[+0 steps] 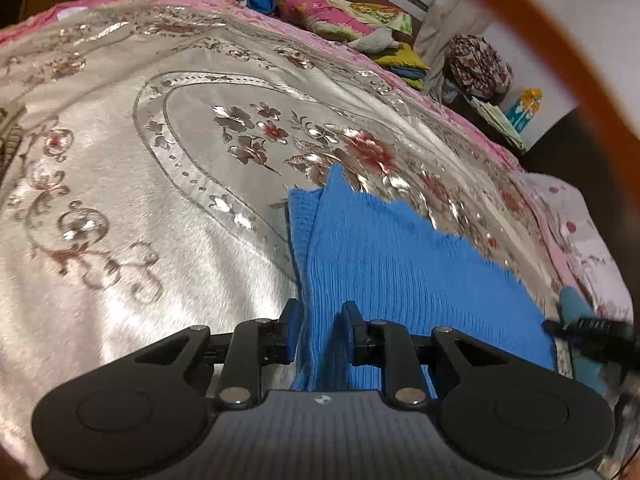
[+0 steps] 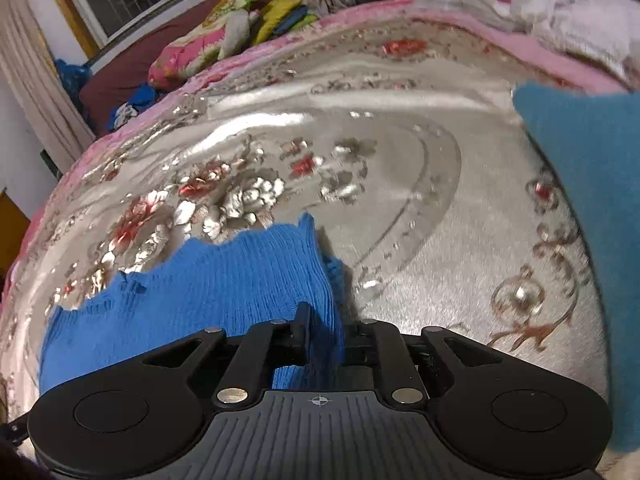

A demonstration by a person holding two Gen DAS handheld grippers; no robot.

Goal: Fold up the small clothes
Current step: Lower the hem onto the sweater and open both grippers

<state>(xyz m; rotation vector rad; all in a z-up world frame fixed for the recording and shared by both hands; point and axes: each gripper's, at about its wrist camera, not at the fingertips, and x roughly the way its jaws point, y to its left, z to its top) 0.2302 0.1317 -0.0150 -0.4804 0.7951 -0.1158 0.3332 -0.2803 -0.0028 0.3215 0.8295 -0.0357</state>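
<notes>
Silvery floral bedspread [image 1: 160,208] carries your blue knit garment [image 1: 392,264], lying near its front edge. Your left gripper [image 1: 316,332] and right gripper [image 2: 326,334] each pinch a near corner; it looks soft, light and stretchy, so grip the hem firmly.

We saw the right gripper [image 2: 325,330] clamped on a bunched edge of the blue knit garment [image 2: 192,292], which spread leftward over the silver floral bedspread [image 2: 420,216]. A teal cloth [image 2: 592,200] filled the right edge; pillows [image 2: 192,54] lay far back.
</notes>
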